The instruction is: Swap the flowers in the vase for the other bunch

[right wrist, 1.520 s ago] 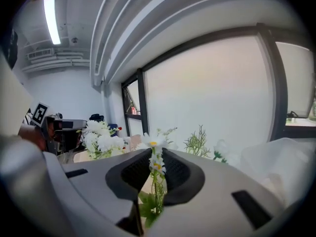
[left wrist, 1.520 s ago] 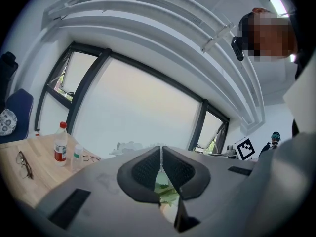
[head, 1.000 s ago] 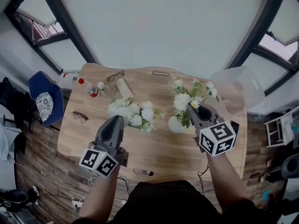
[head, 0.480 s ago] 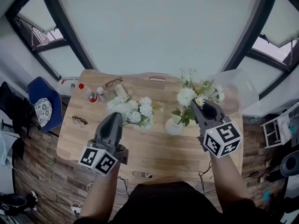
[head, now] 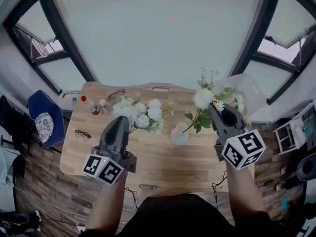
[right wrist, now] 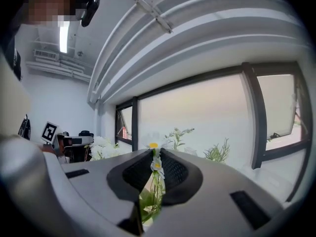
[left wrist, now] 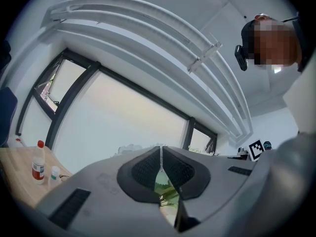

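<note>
In the head view a small white vase stands on the wooden table. My right gripper is shut on the stems of a daisy-and-greenery bunch, held up and to the right of the vase. Its lower stems slant down toward the vase mouth, and I cannot tell whether they are clear of it. My left gripper is shut on a bunch of white flowers, held above the table left of the vase. Green stems show between the closed jaws of the left gripper and the right gripper.
Two pairs of glasses and small bottles lie at the table's left end. A dark pen lies near the front edge. A clear plastic box stands at the back right, and a blue chair is left of the table.
Both grippers have risen. The right one has drawn the daisy bunch up and to the right from the vase; the left has lifted the white bunch off the table.
</note>
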`<state>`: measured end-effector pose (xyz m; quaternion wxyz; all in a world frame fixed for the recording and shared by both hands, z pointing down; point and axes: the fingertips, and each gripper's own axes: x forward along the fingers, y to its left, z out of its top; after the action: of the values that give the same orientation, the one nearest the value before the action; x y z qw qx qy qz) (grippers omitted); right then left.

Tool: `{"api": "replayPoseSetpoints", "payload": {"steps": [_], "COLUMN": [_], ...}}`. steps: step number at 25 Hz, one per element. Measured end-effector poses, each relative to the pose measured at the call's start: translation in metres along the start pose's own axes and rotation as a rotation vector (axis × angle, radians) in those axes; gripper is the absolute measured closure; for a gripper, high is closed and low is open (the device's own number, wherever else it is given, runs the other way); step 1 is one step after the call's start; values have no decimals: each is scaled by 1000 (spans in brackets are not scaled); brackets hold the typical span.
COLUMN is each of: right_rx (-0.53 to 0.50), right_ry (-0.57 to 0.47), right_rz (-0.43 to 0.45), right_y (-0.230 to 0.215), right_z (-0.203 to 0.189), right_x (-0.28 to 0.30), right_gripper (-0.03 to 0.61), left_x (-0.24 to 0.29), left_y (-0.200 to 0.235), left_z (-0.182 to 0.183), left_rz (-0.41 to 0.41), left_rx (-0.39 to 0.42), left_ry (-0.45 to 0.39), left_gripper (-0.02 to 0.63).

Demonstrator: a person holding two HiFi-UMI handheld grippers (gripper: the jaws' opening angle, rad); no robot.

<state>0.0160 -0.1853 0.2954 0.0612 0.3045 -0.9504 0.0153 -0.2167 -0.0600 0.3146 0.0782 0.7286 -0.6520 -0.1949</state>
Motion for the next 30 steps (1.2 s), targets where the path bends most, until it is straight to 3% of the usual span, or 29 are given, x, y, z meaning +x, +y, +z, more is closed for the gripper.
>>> {"api": "replayPoseSetpoints", "payload": {"steps": [7, 17, 30], "right_rx": [14, 63, 102], "right_ry": [-52, -19, -55], "right_rz": [-38, -116, -219], "right_y": [-23, -46, -84], "right_z": [14, -9, -9], "right_x": [-29, -70, -127], "right_gripper": [525, 525, 525], "left_x": [17, 44, 96], "left_y": [-24, -50, -101], "left_z": [1, 6, 0], "left_rz": [-55, -139, -283], "left_rx": [-16, -47, -151], "left_ry": [-9, -6, 12], "left_gripper": [595, 595, 595]}}
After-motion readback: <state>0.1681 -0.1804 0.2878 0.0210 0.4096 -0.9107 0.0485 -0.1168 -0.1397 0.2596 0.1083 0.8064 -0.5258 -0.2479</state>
